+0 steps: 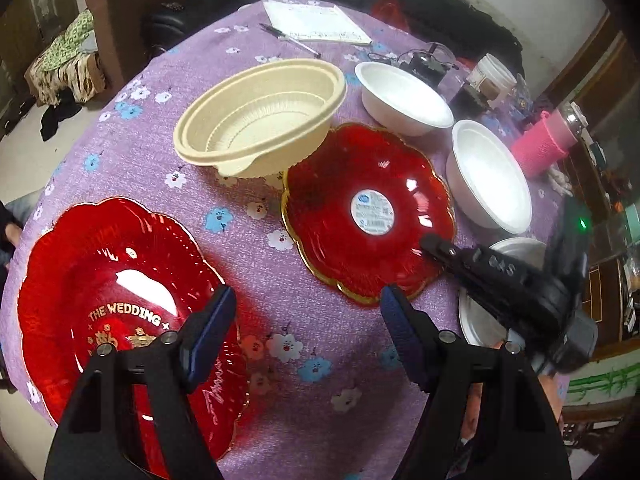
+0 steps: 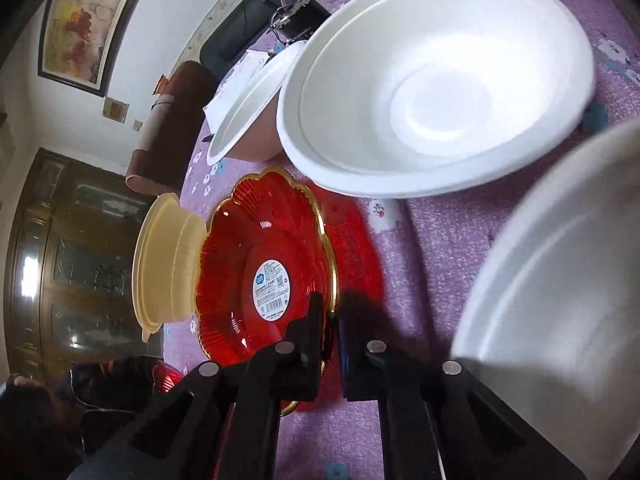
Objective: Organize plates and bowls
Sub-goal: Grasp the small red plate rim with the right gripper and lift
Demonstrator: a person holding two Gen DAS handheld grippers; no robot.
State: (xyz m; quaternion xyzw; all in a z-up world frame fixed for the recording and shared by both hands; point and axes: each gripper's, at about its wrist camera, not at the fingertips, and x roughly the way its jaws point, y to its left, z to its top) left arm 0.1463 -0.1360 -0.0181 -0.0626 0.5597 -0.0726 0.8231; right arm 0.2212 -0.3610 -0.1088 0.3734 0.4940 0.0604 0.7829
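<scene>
A red gold-rimmed plate with a round sticker [image 1: 370, 216] [image 2: 264, 276] lies on the purple cloth. My right gripper [image 2: 331, 312] is shut on its near rim; in the left wrist view its fingers [image 1: 436, 249] reach over the plate's right edge. My left gripper [image 1: 308, 312] is open and empty above the cloth, between that plate and a second red plate marked "THE WEDDING" [image 1: 120, 300]. A cream bowl [image 1: 260, 112] [image 2: 168, 268] touches the sticker plate's far edge. Two white bowls [image 1: 404, 98] [image 1: 490, 176] stand to the right; the nearer one fills the right wrist view [image 2: 436, 80].
Another white dish [image 1: 516, 246] [image 2: 560, 280] lies under the right gripper. A notepad and pen [image 1: 316, 24], a jar [image 1: 490, 76], a pink-sleeved bottle [image 1: 548, 142] and a black device [image 1: 424, 66] sit at the table's far side. The table's edge curves close on the left.
</scene>
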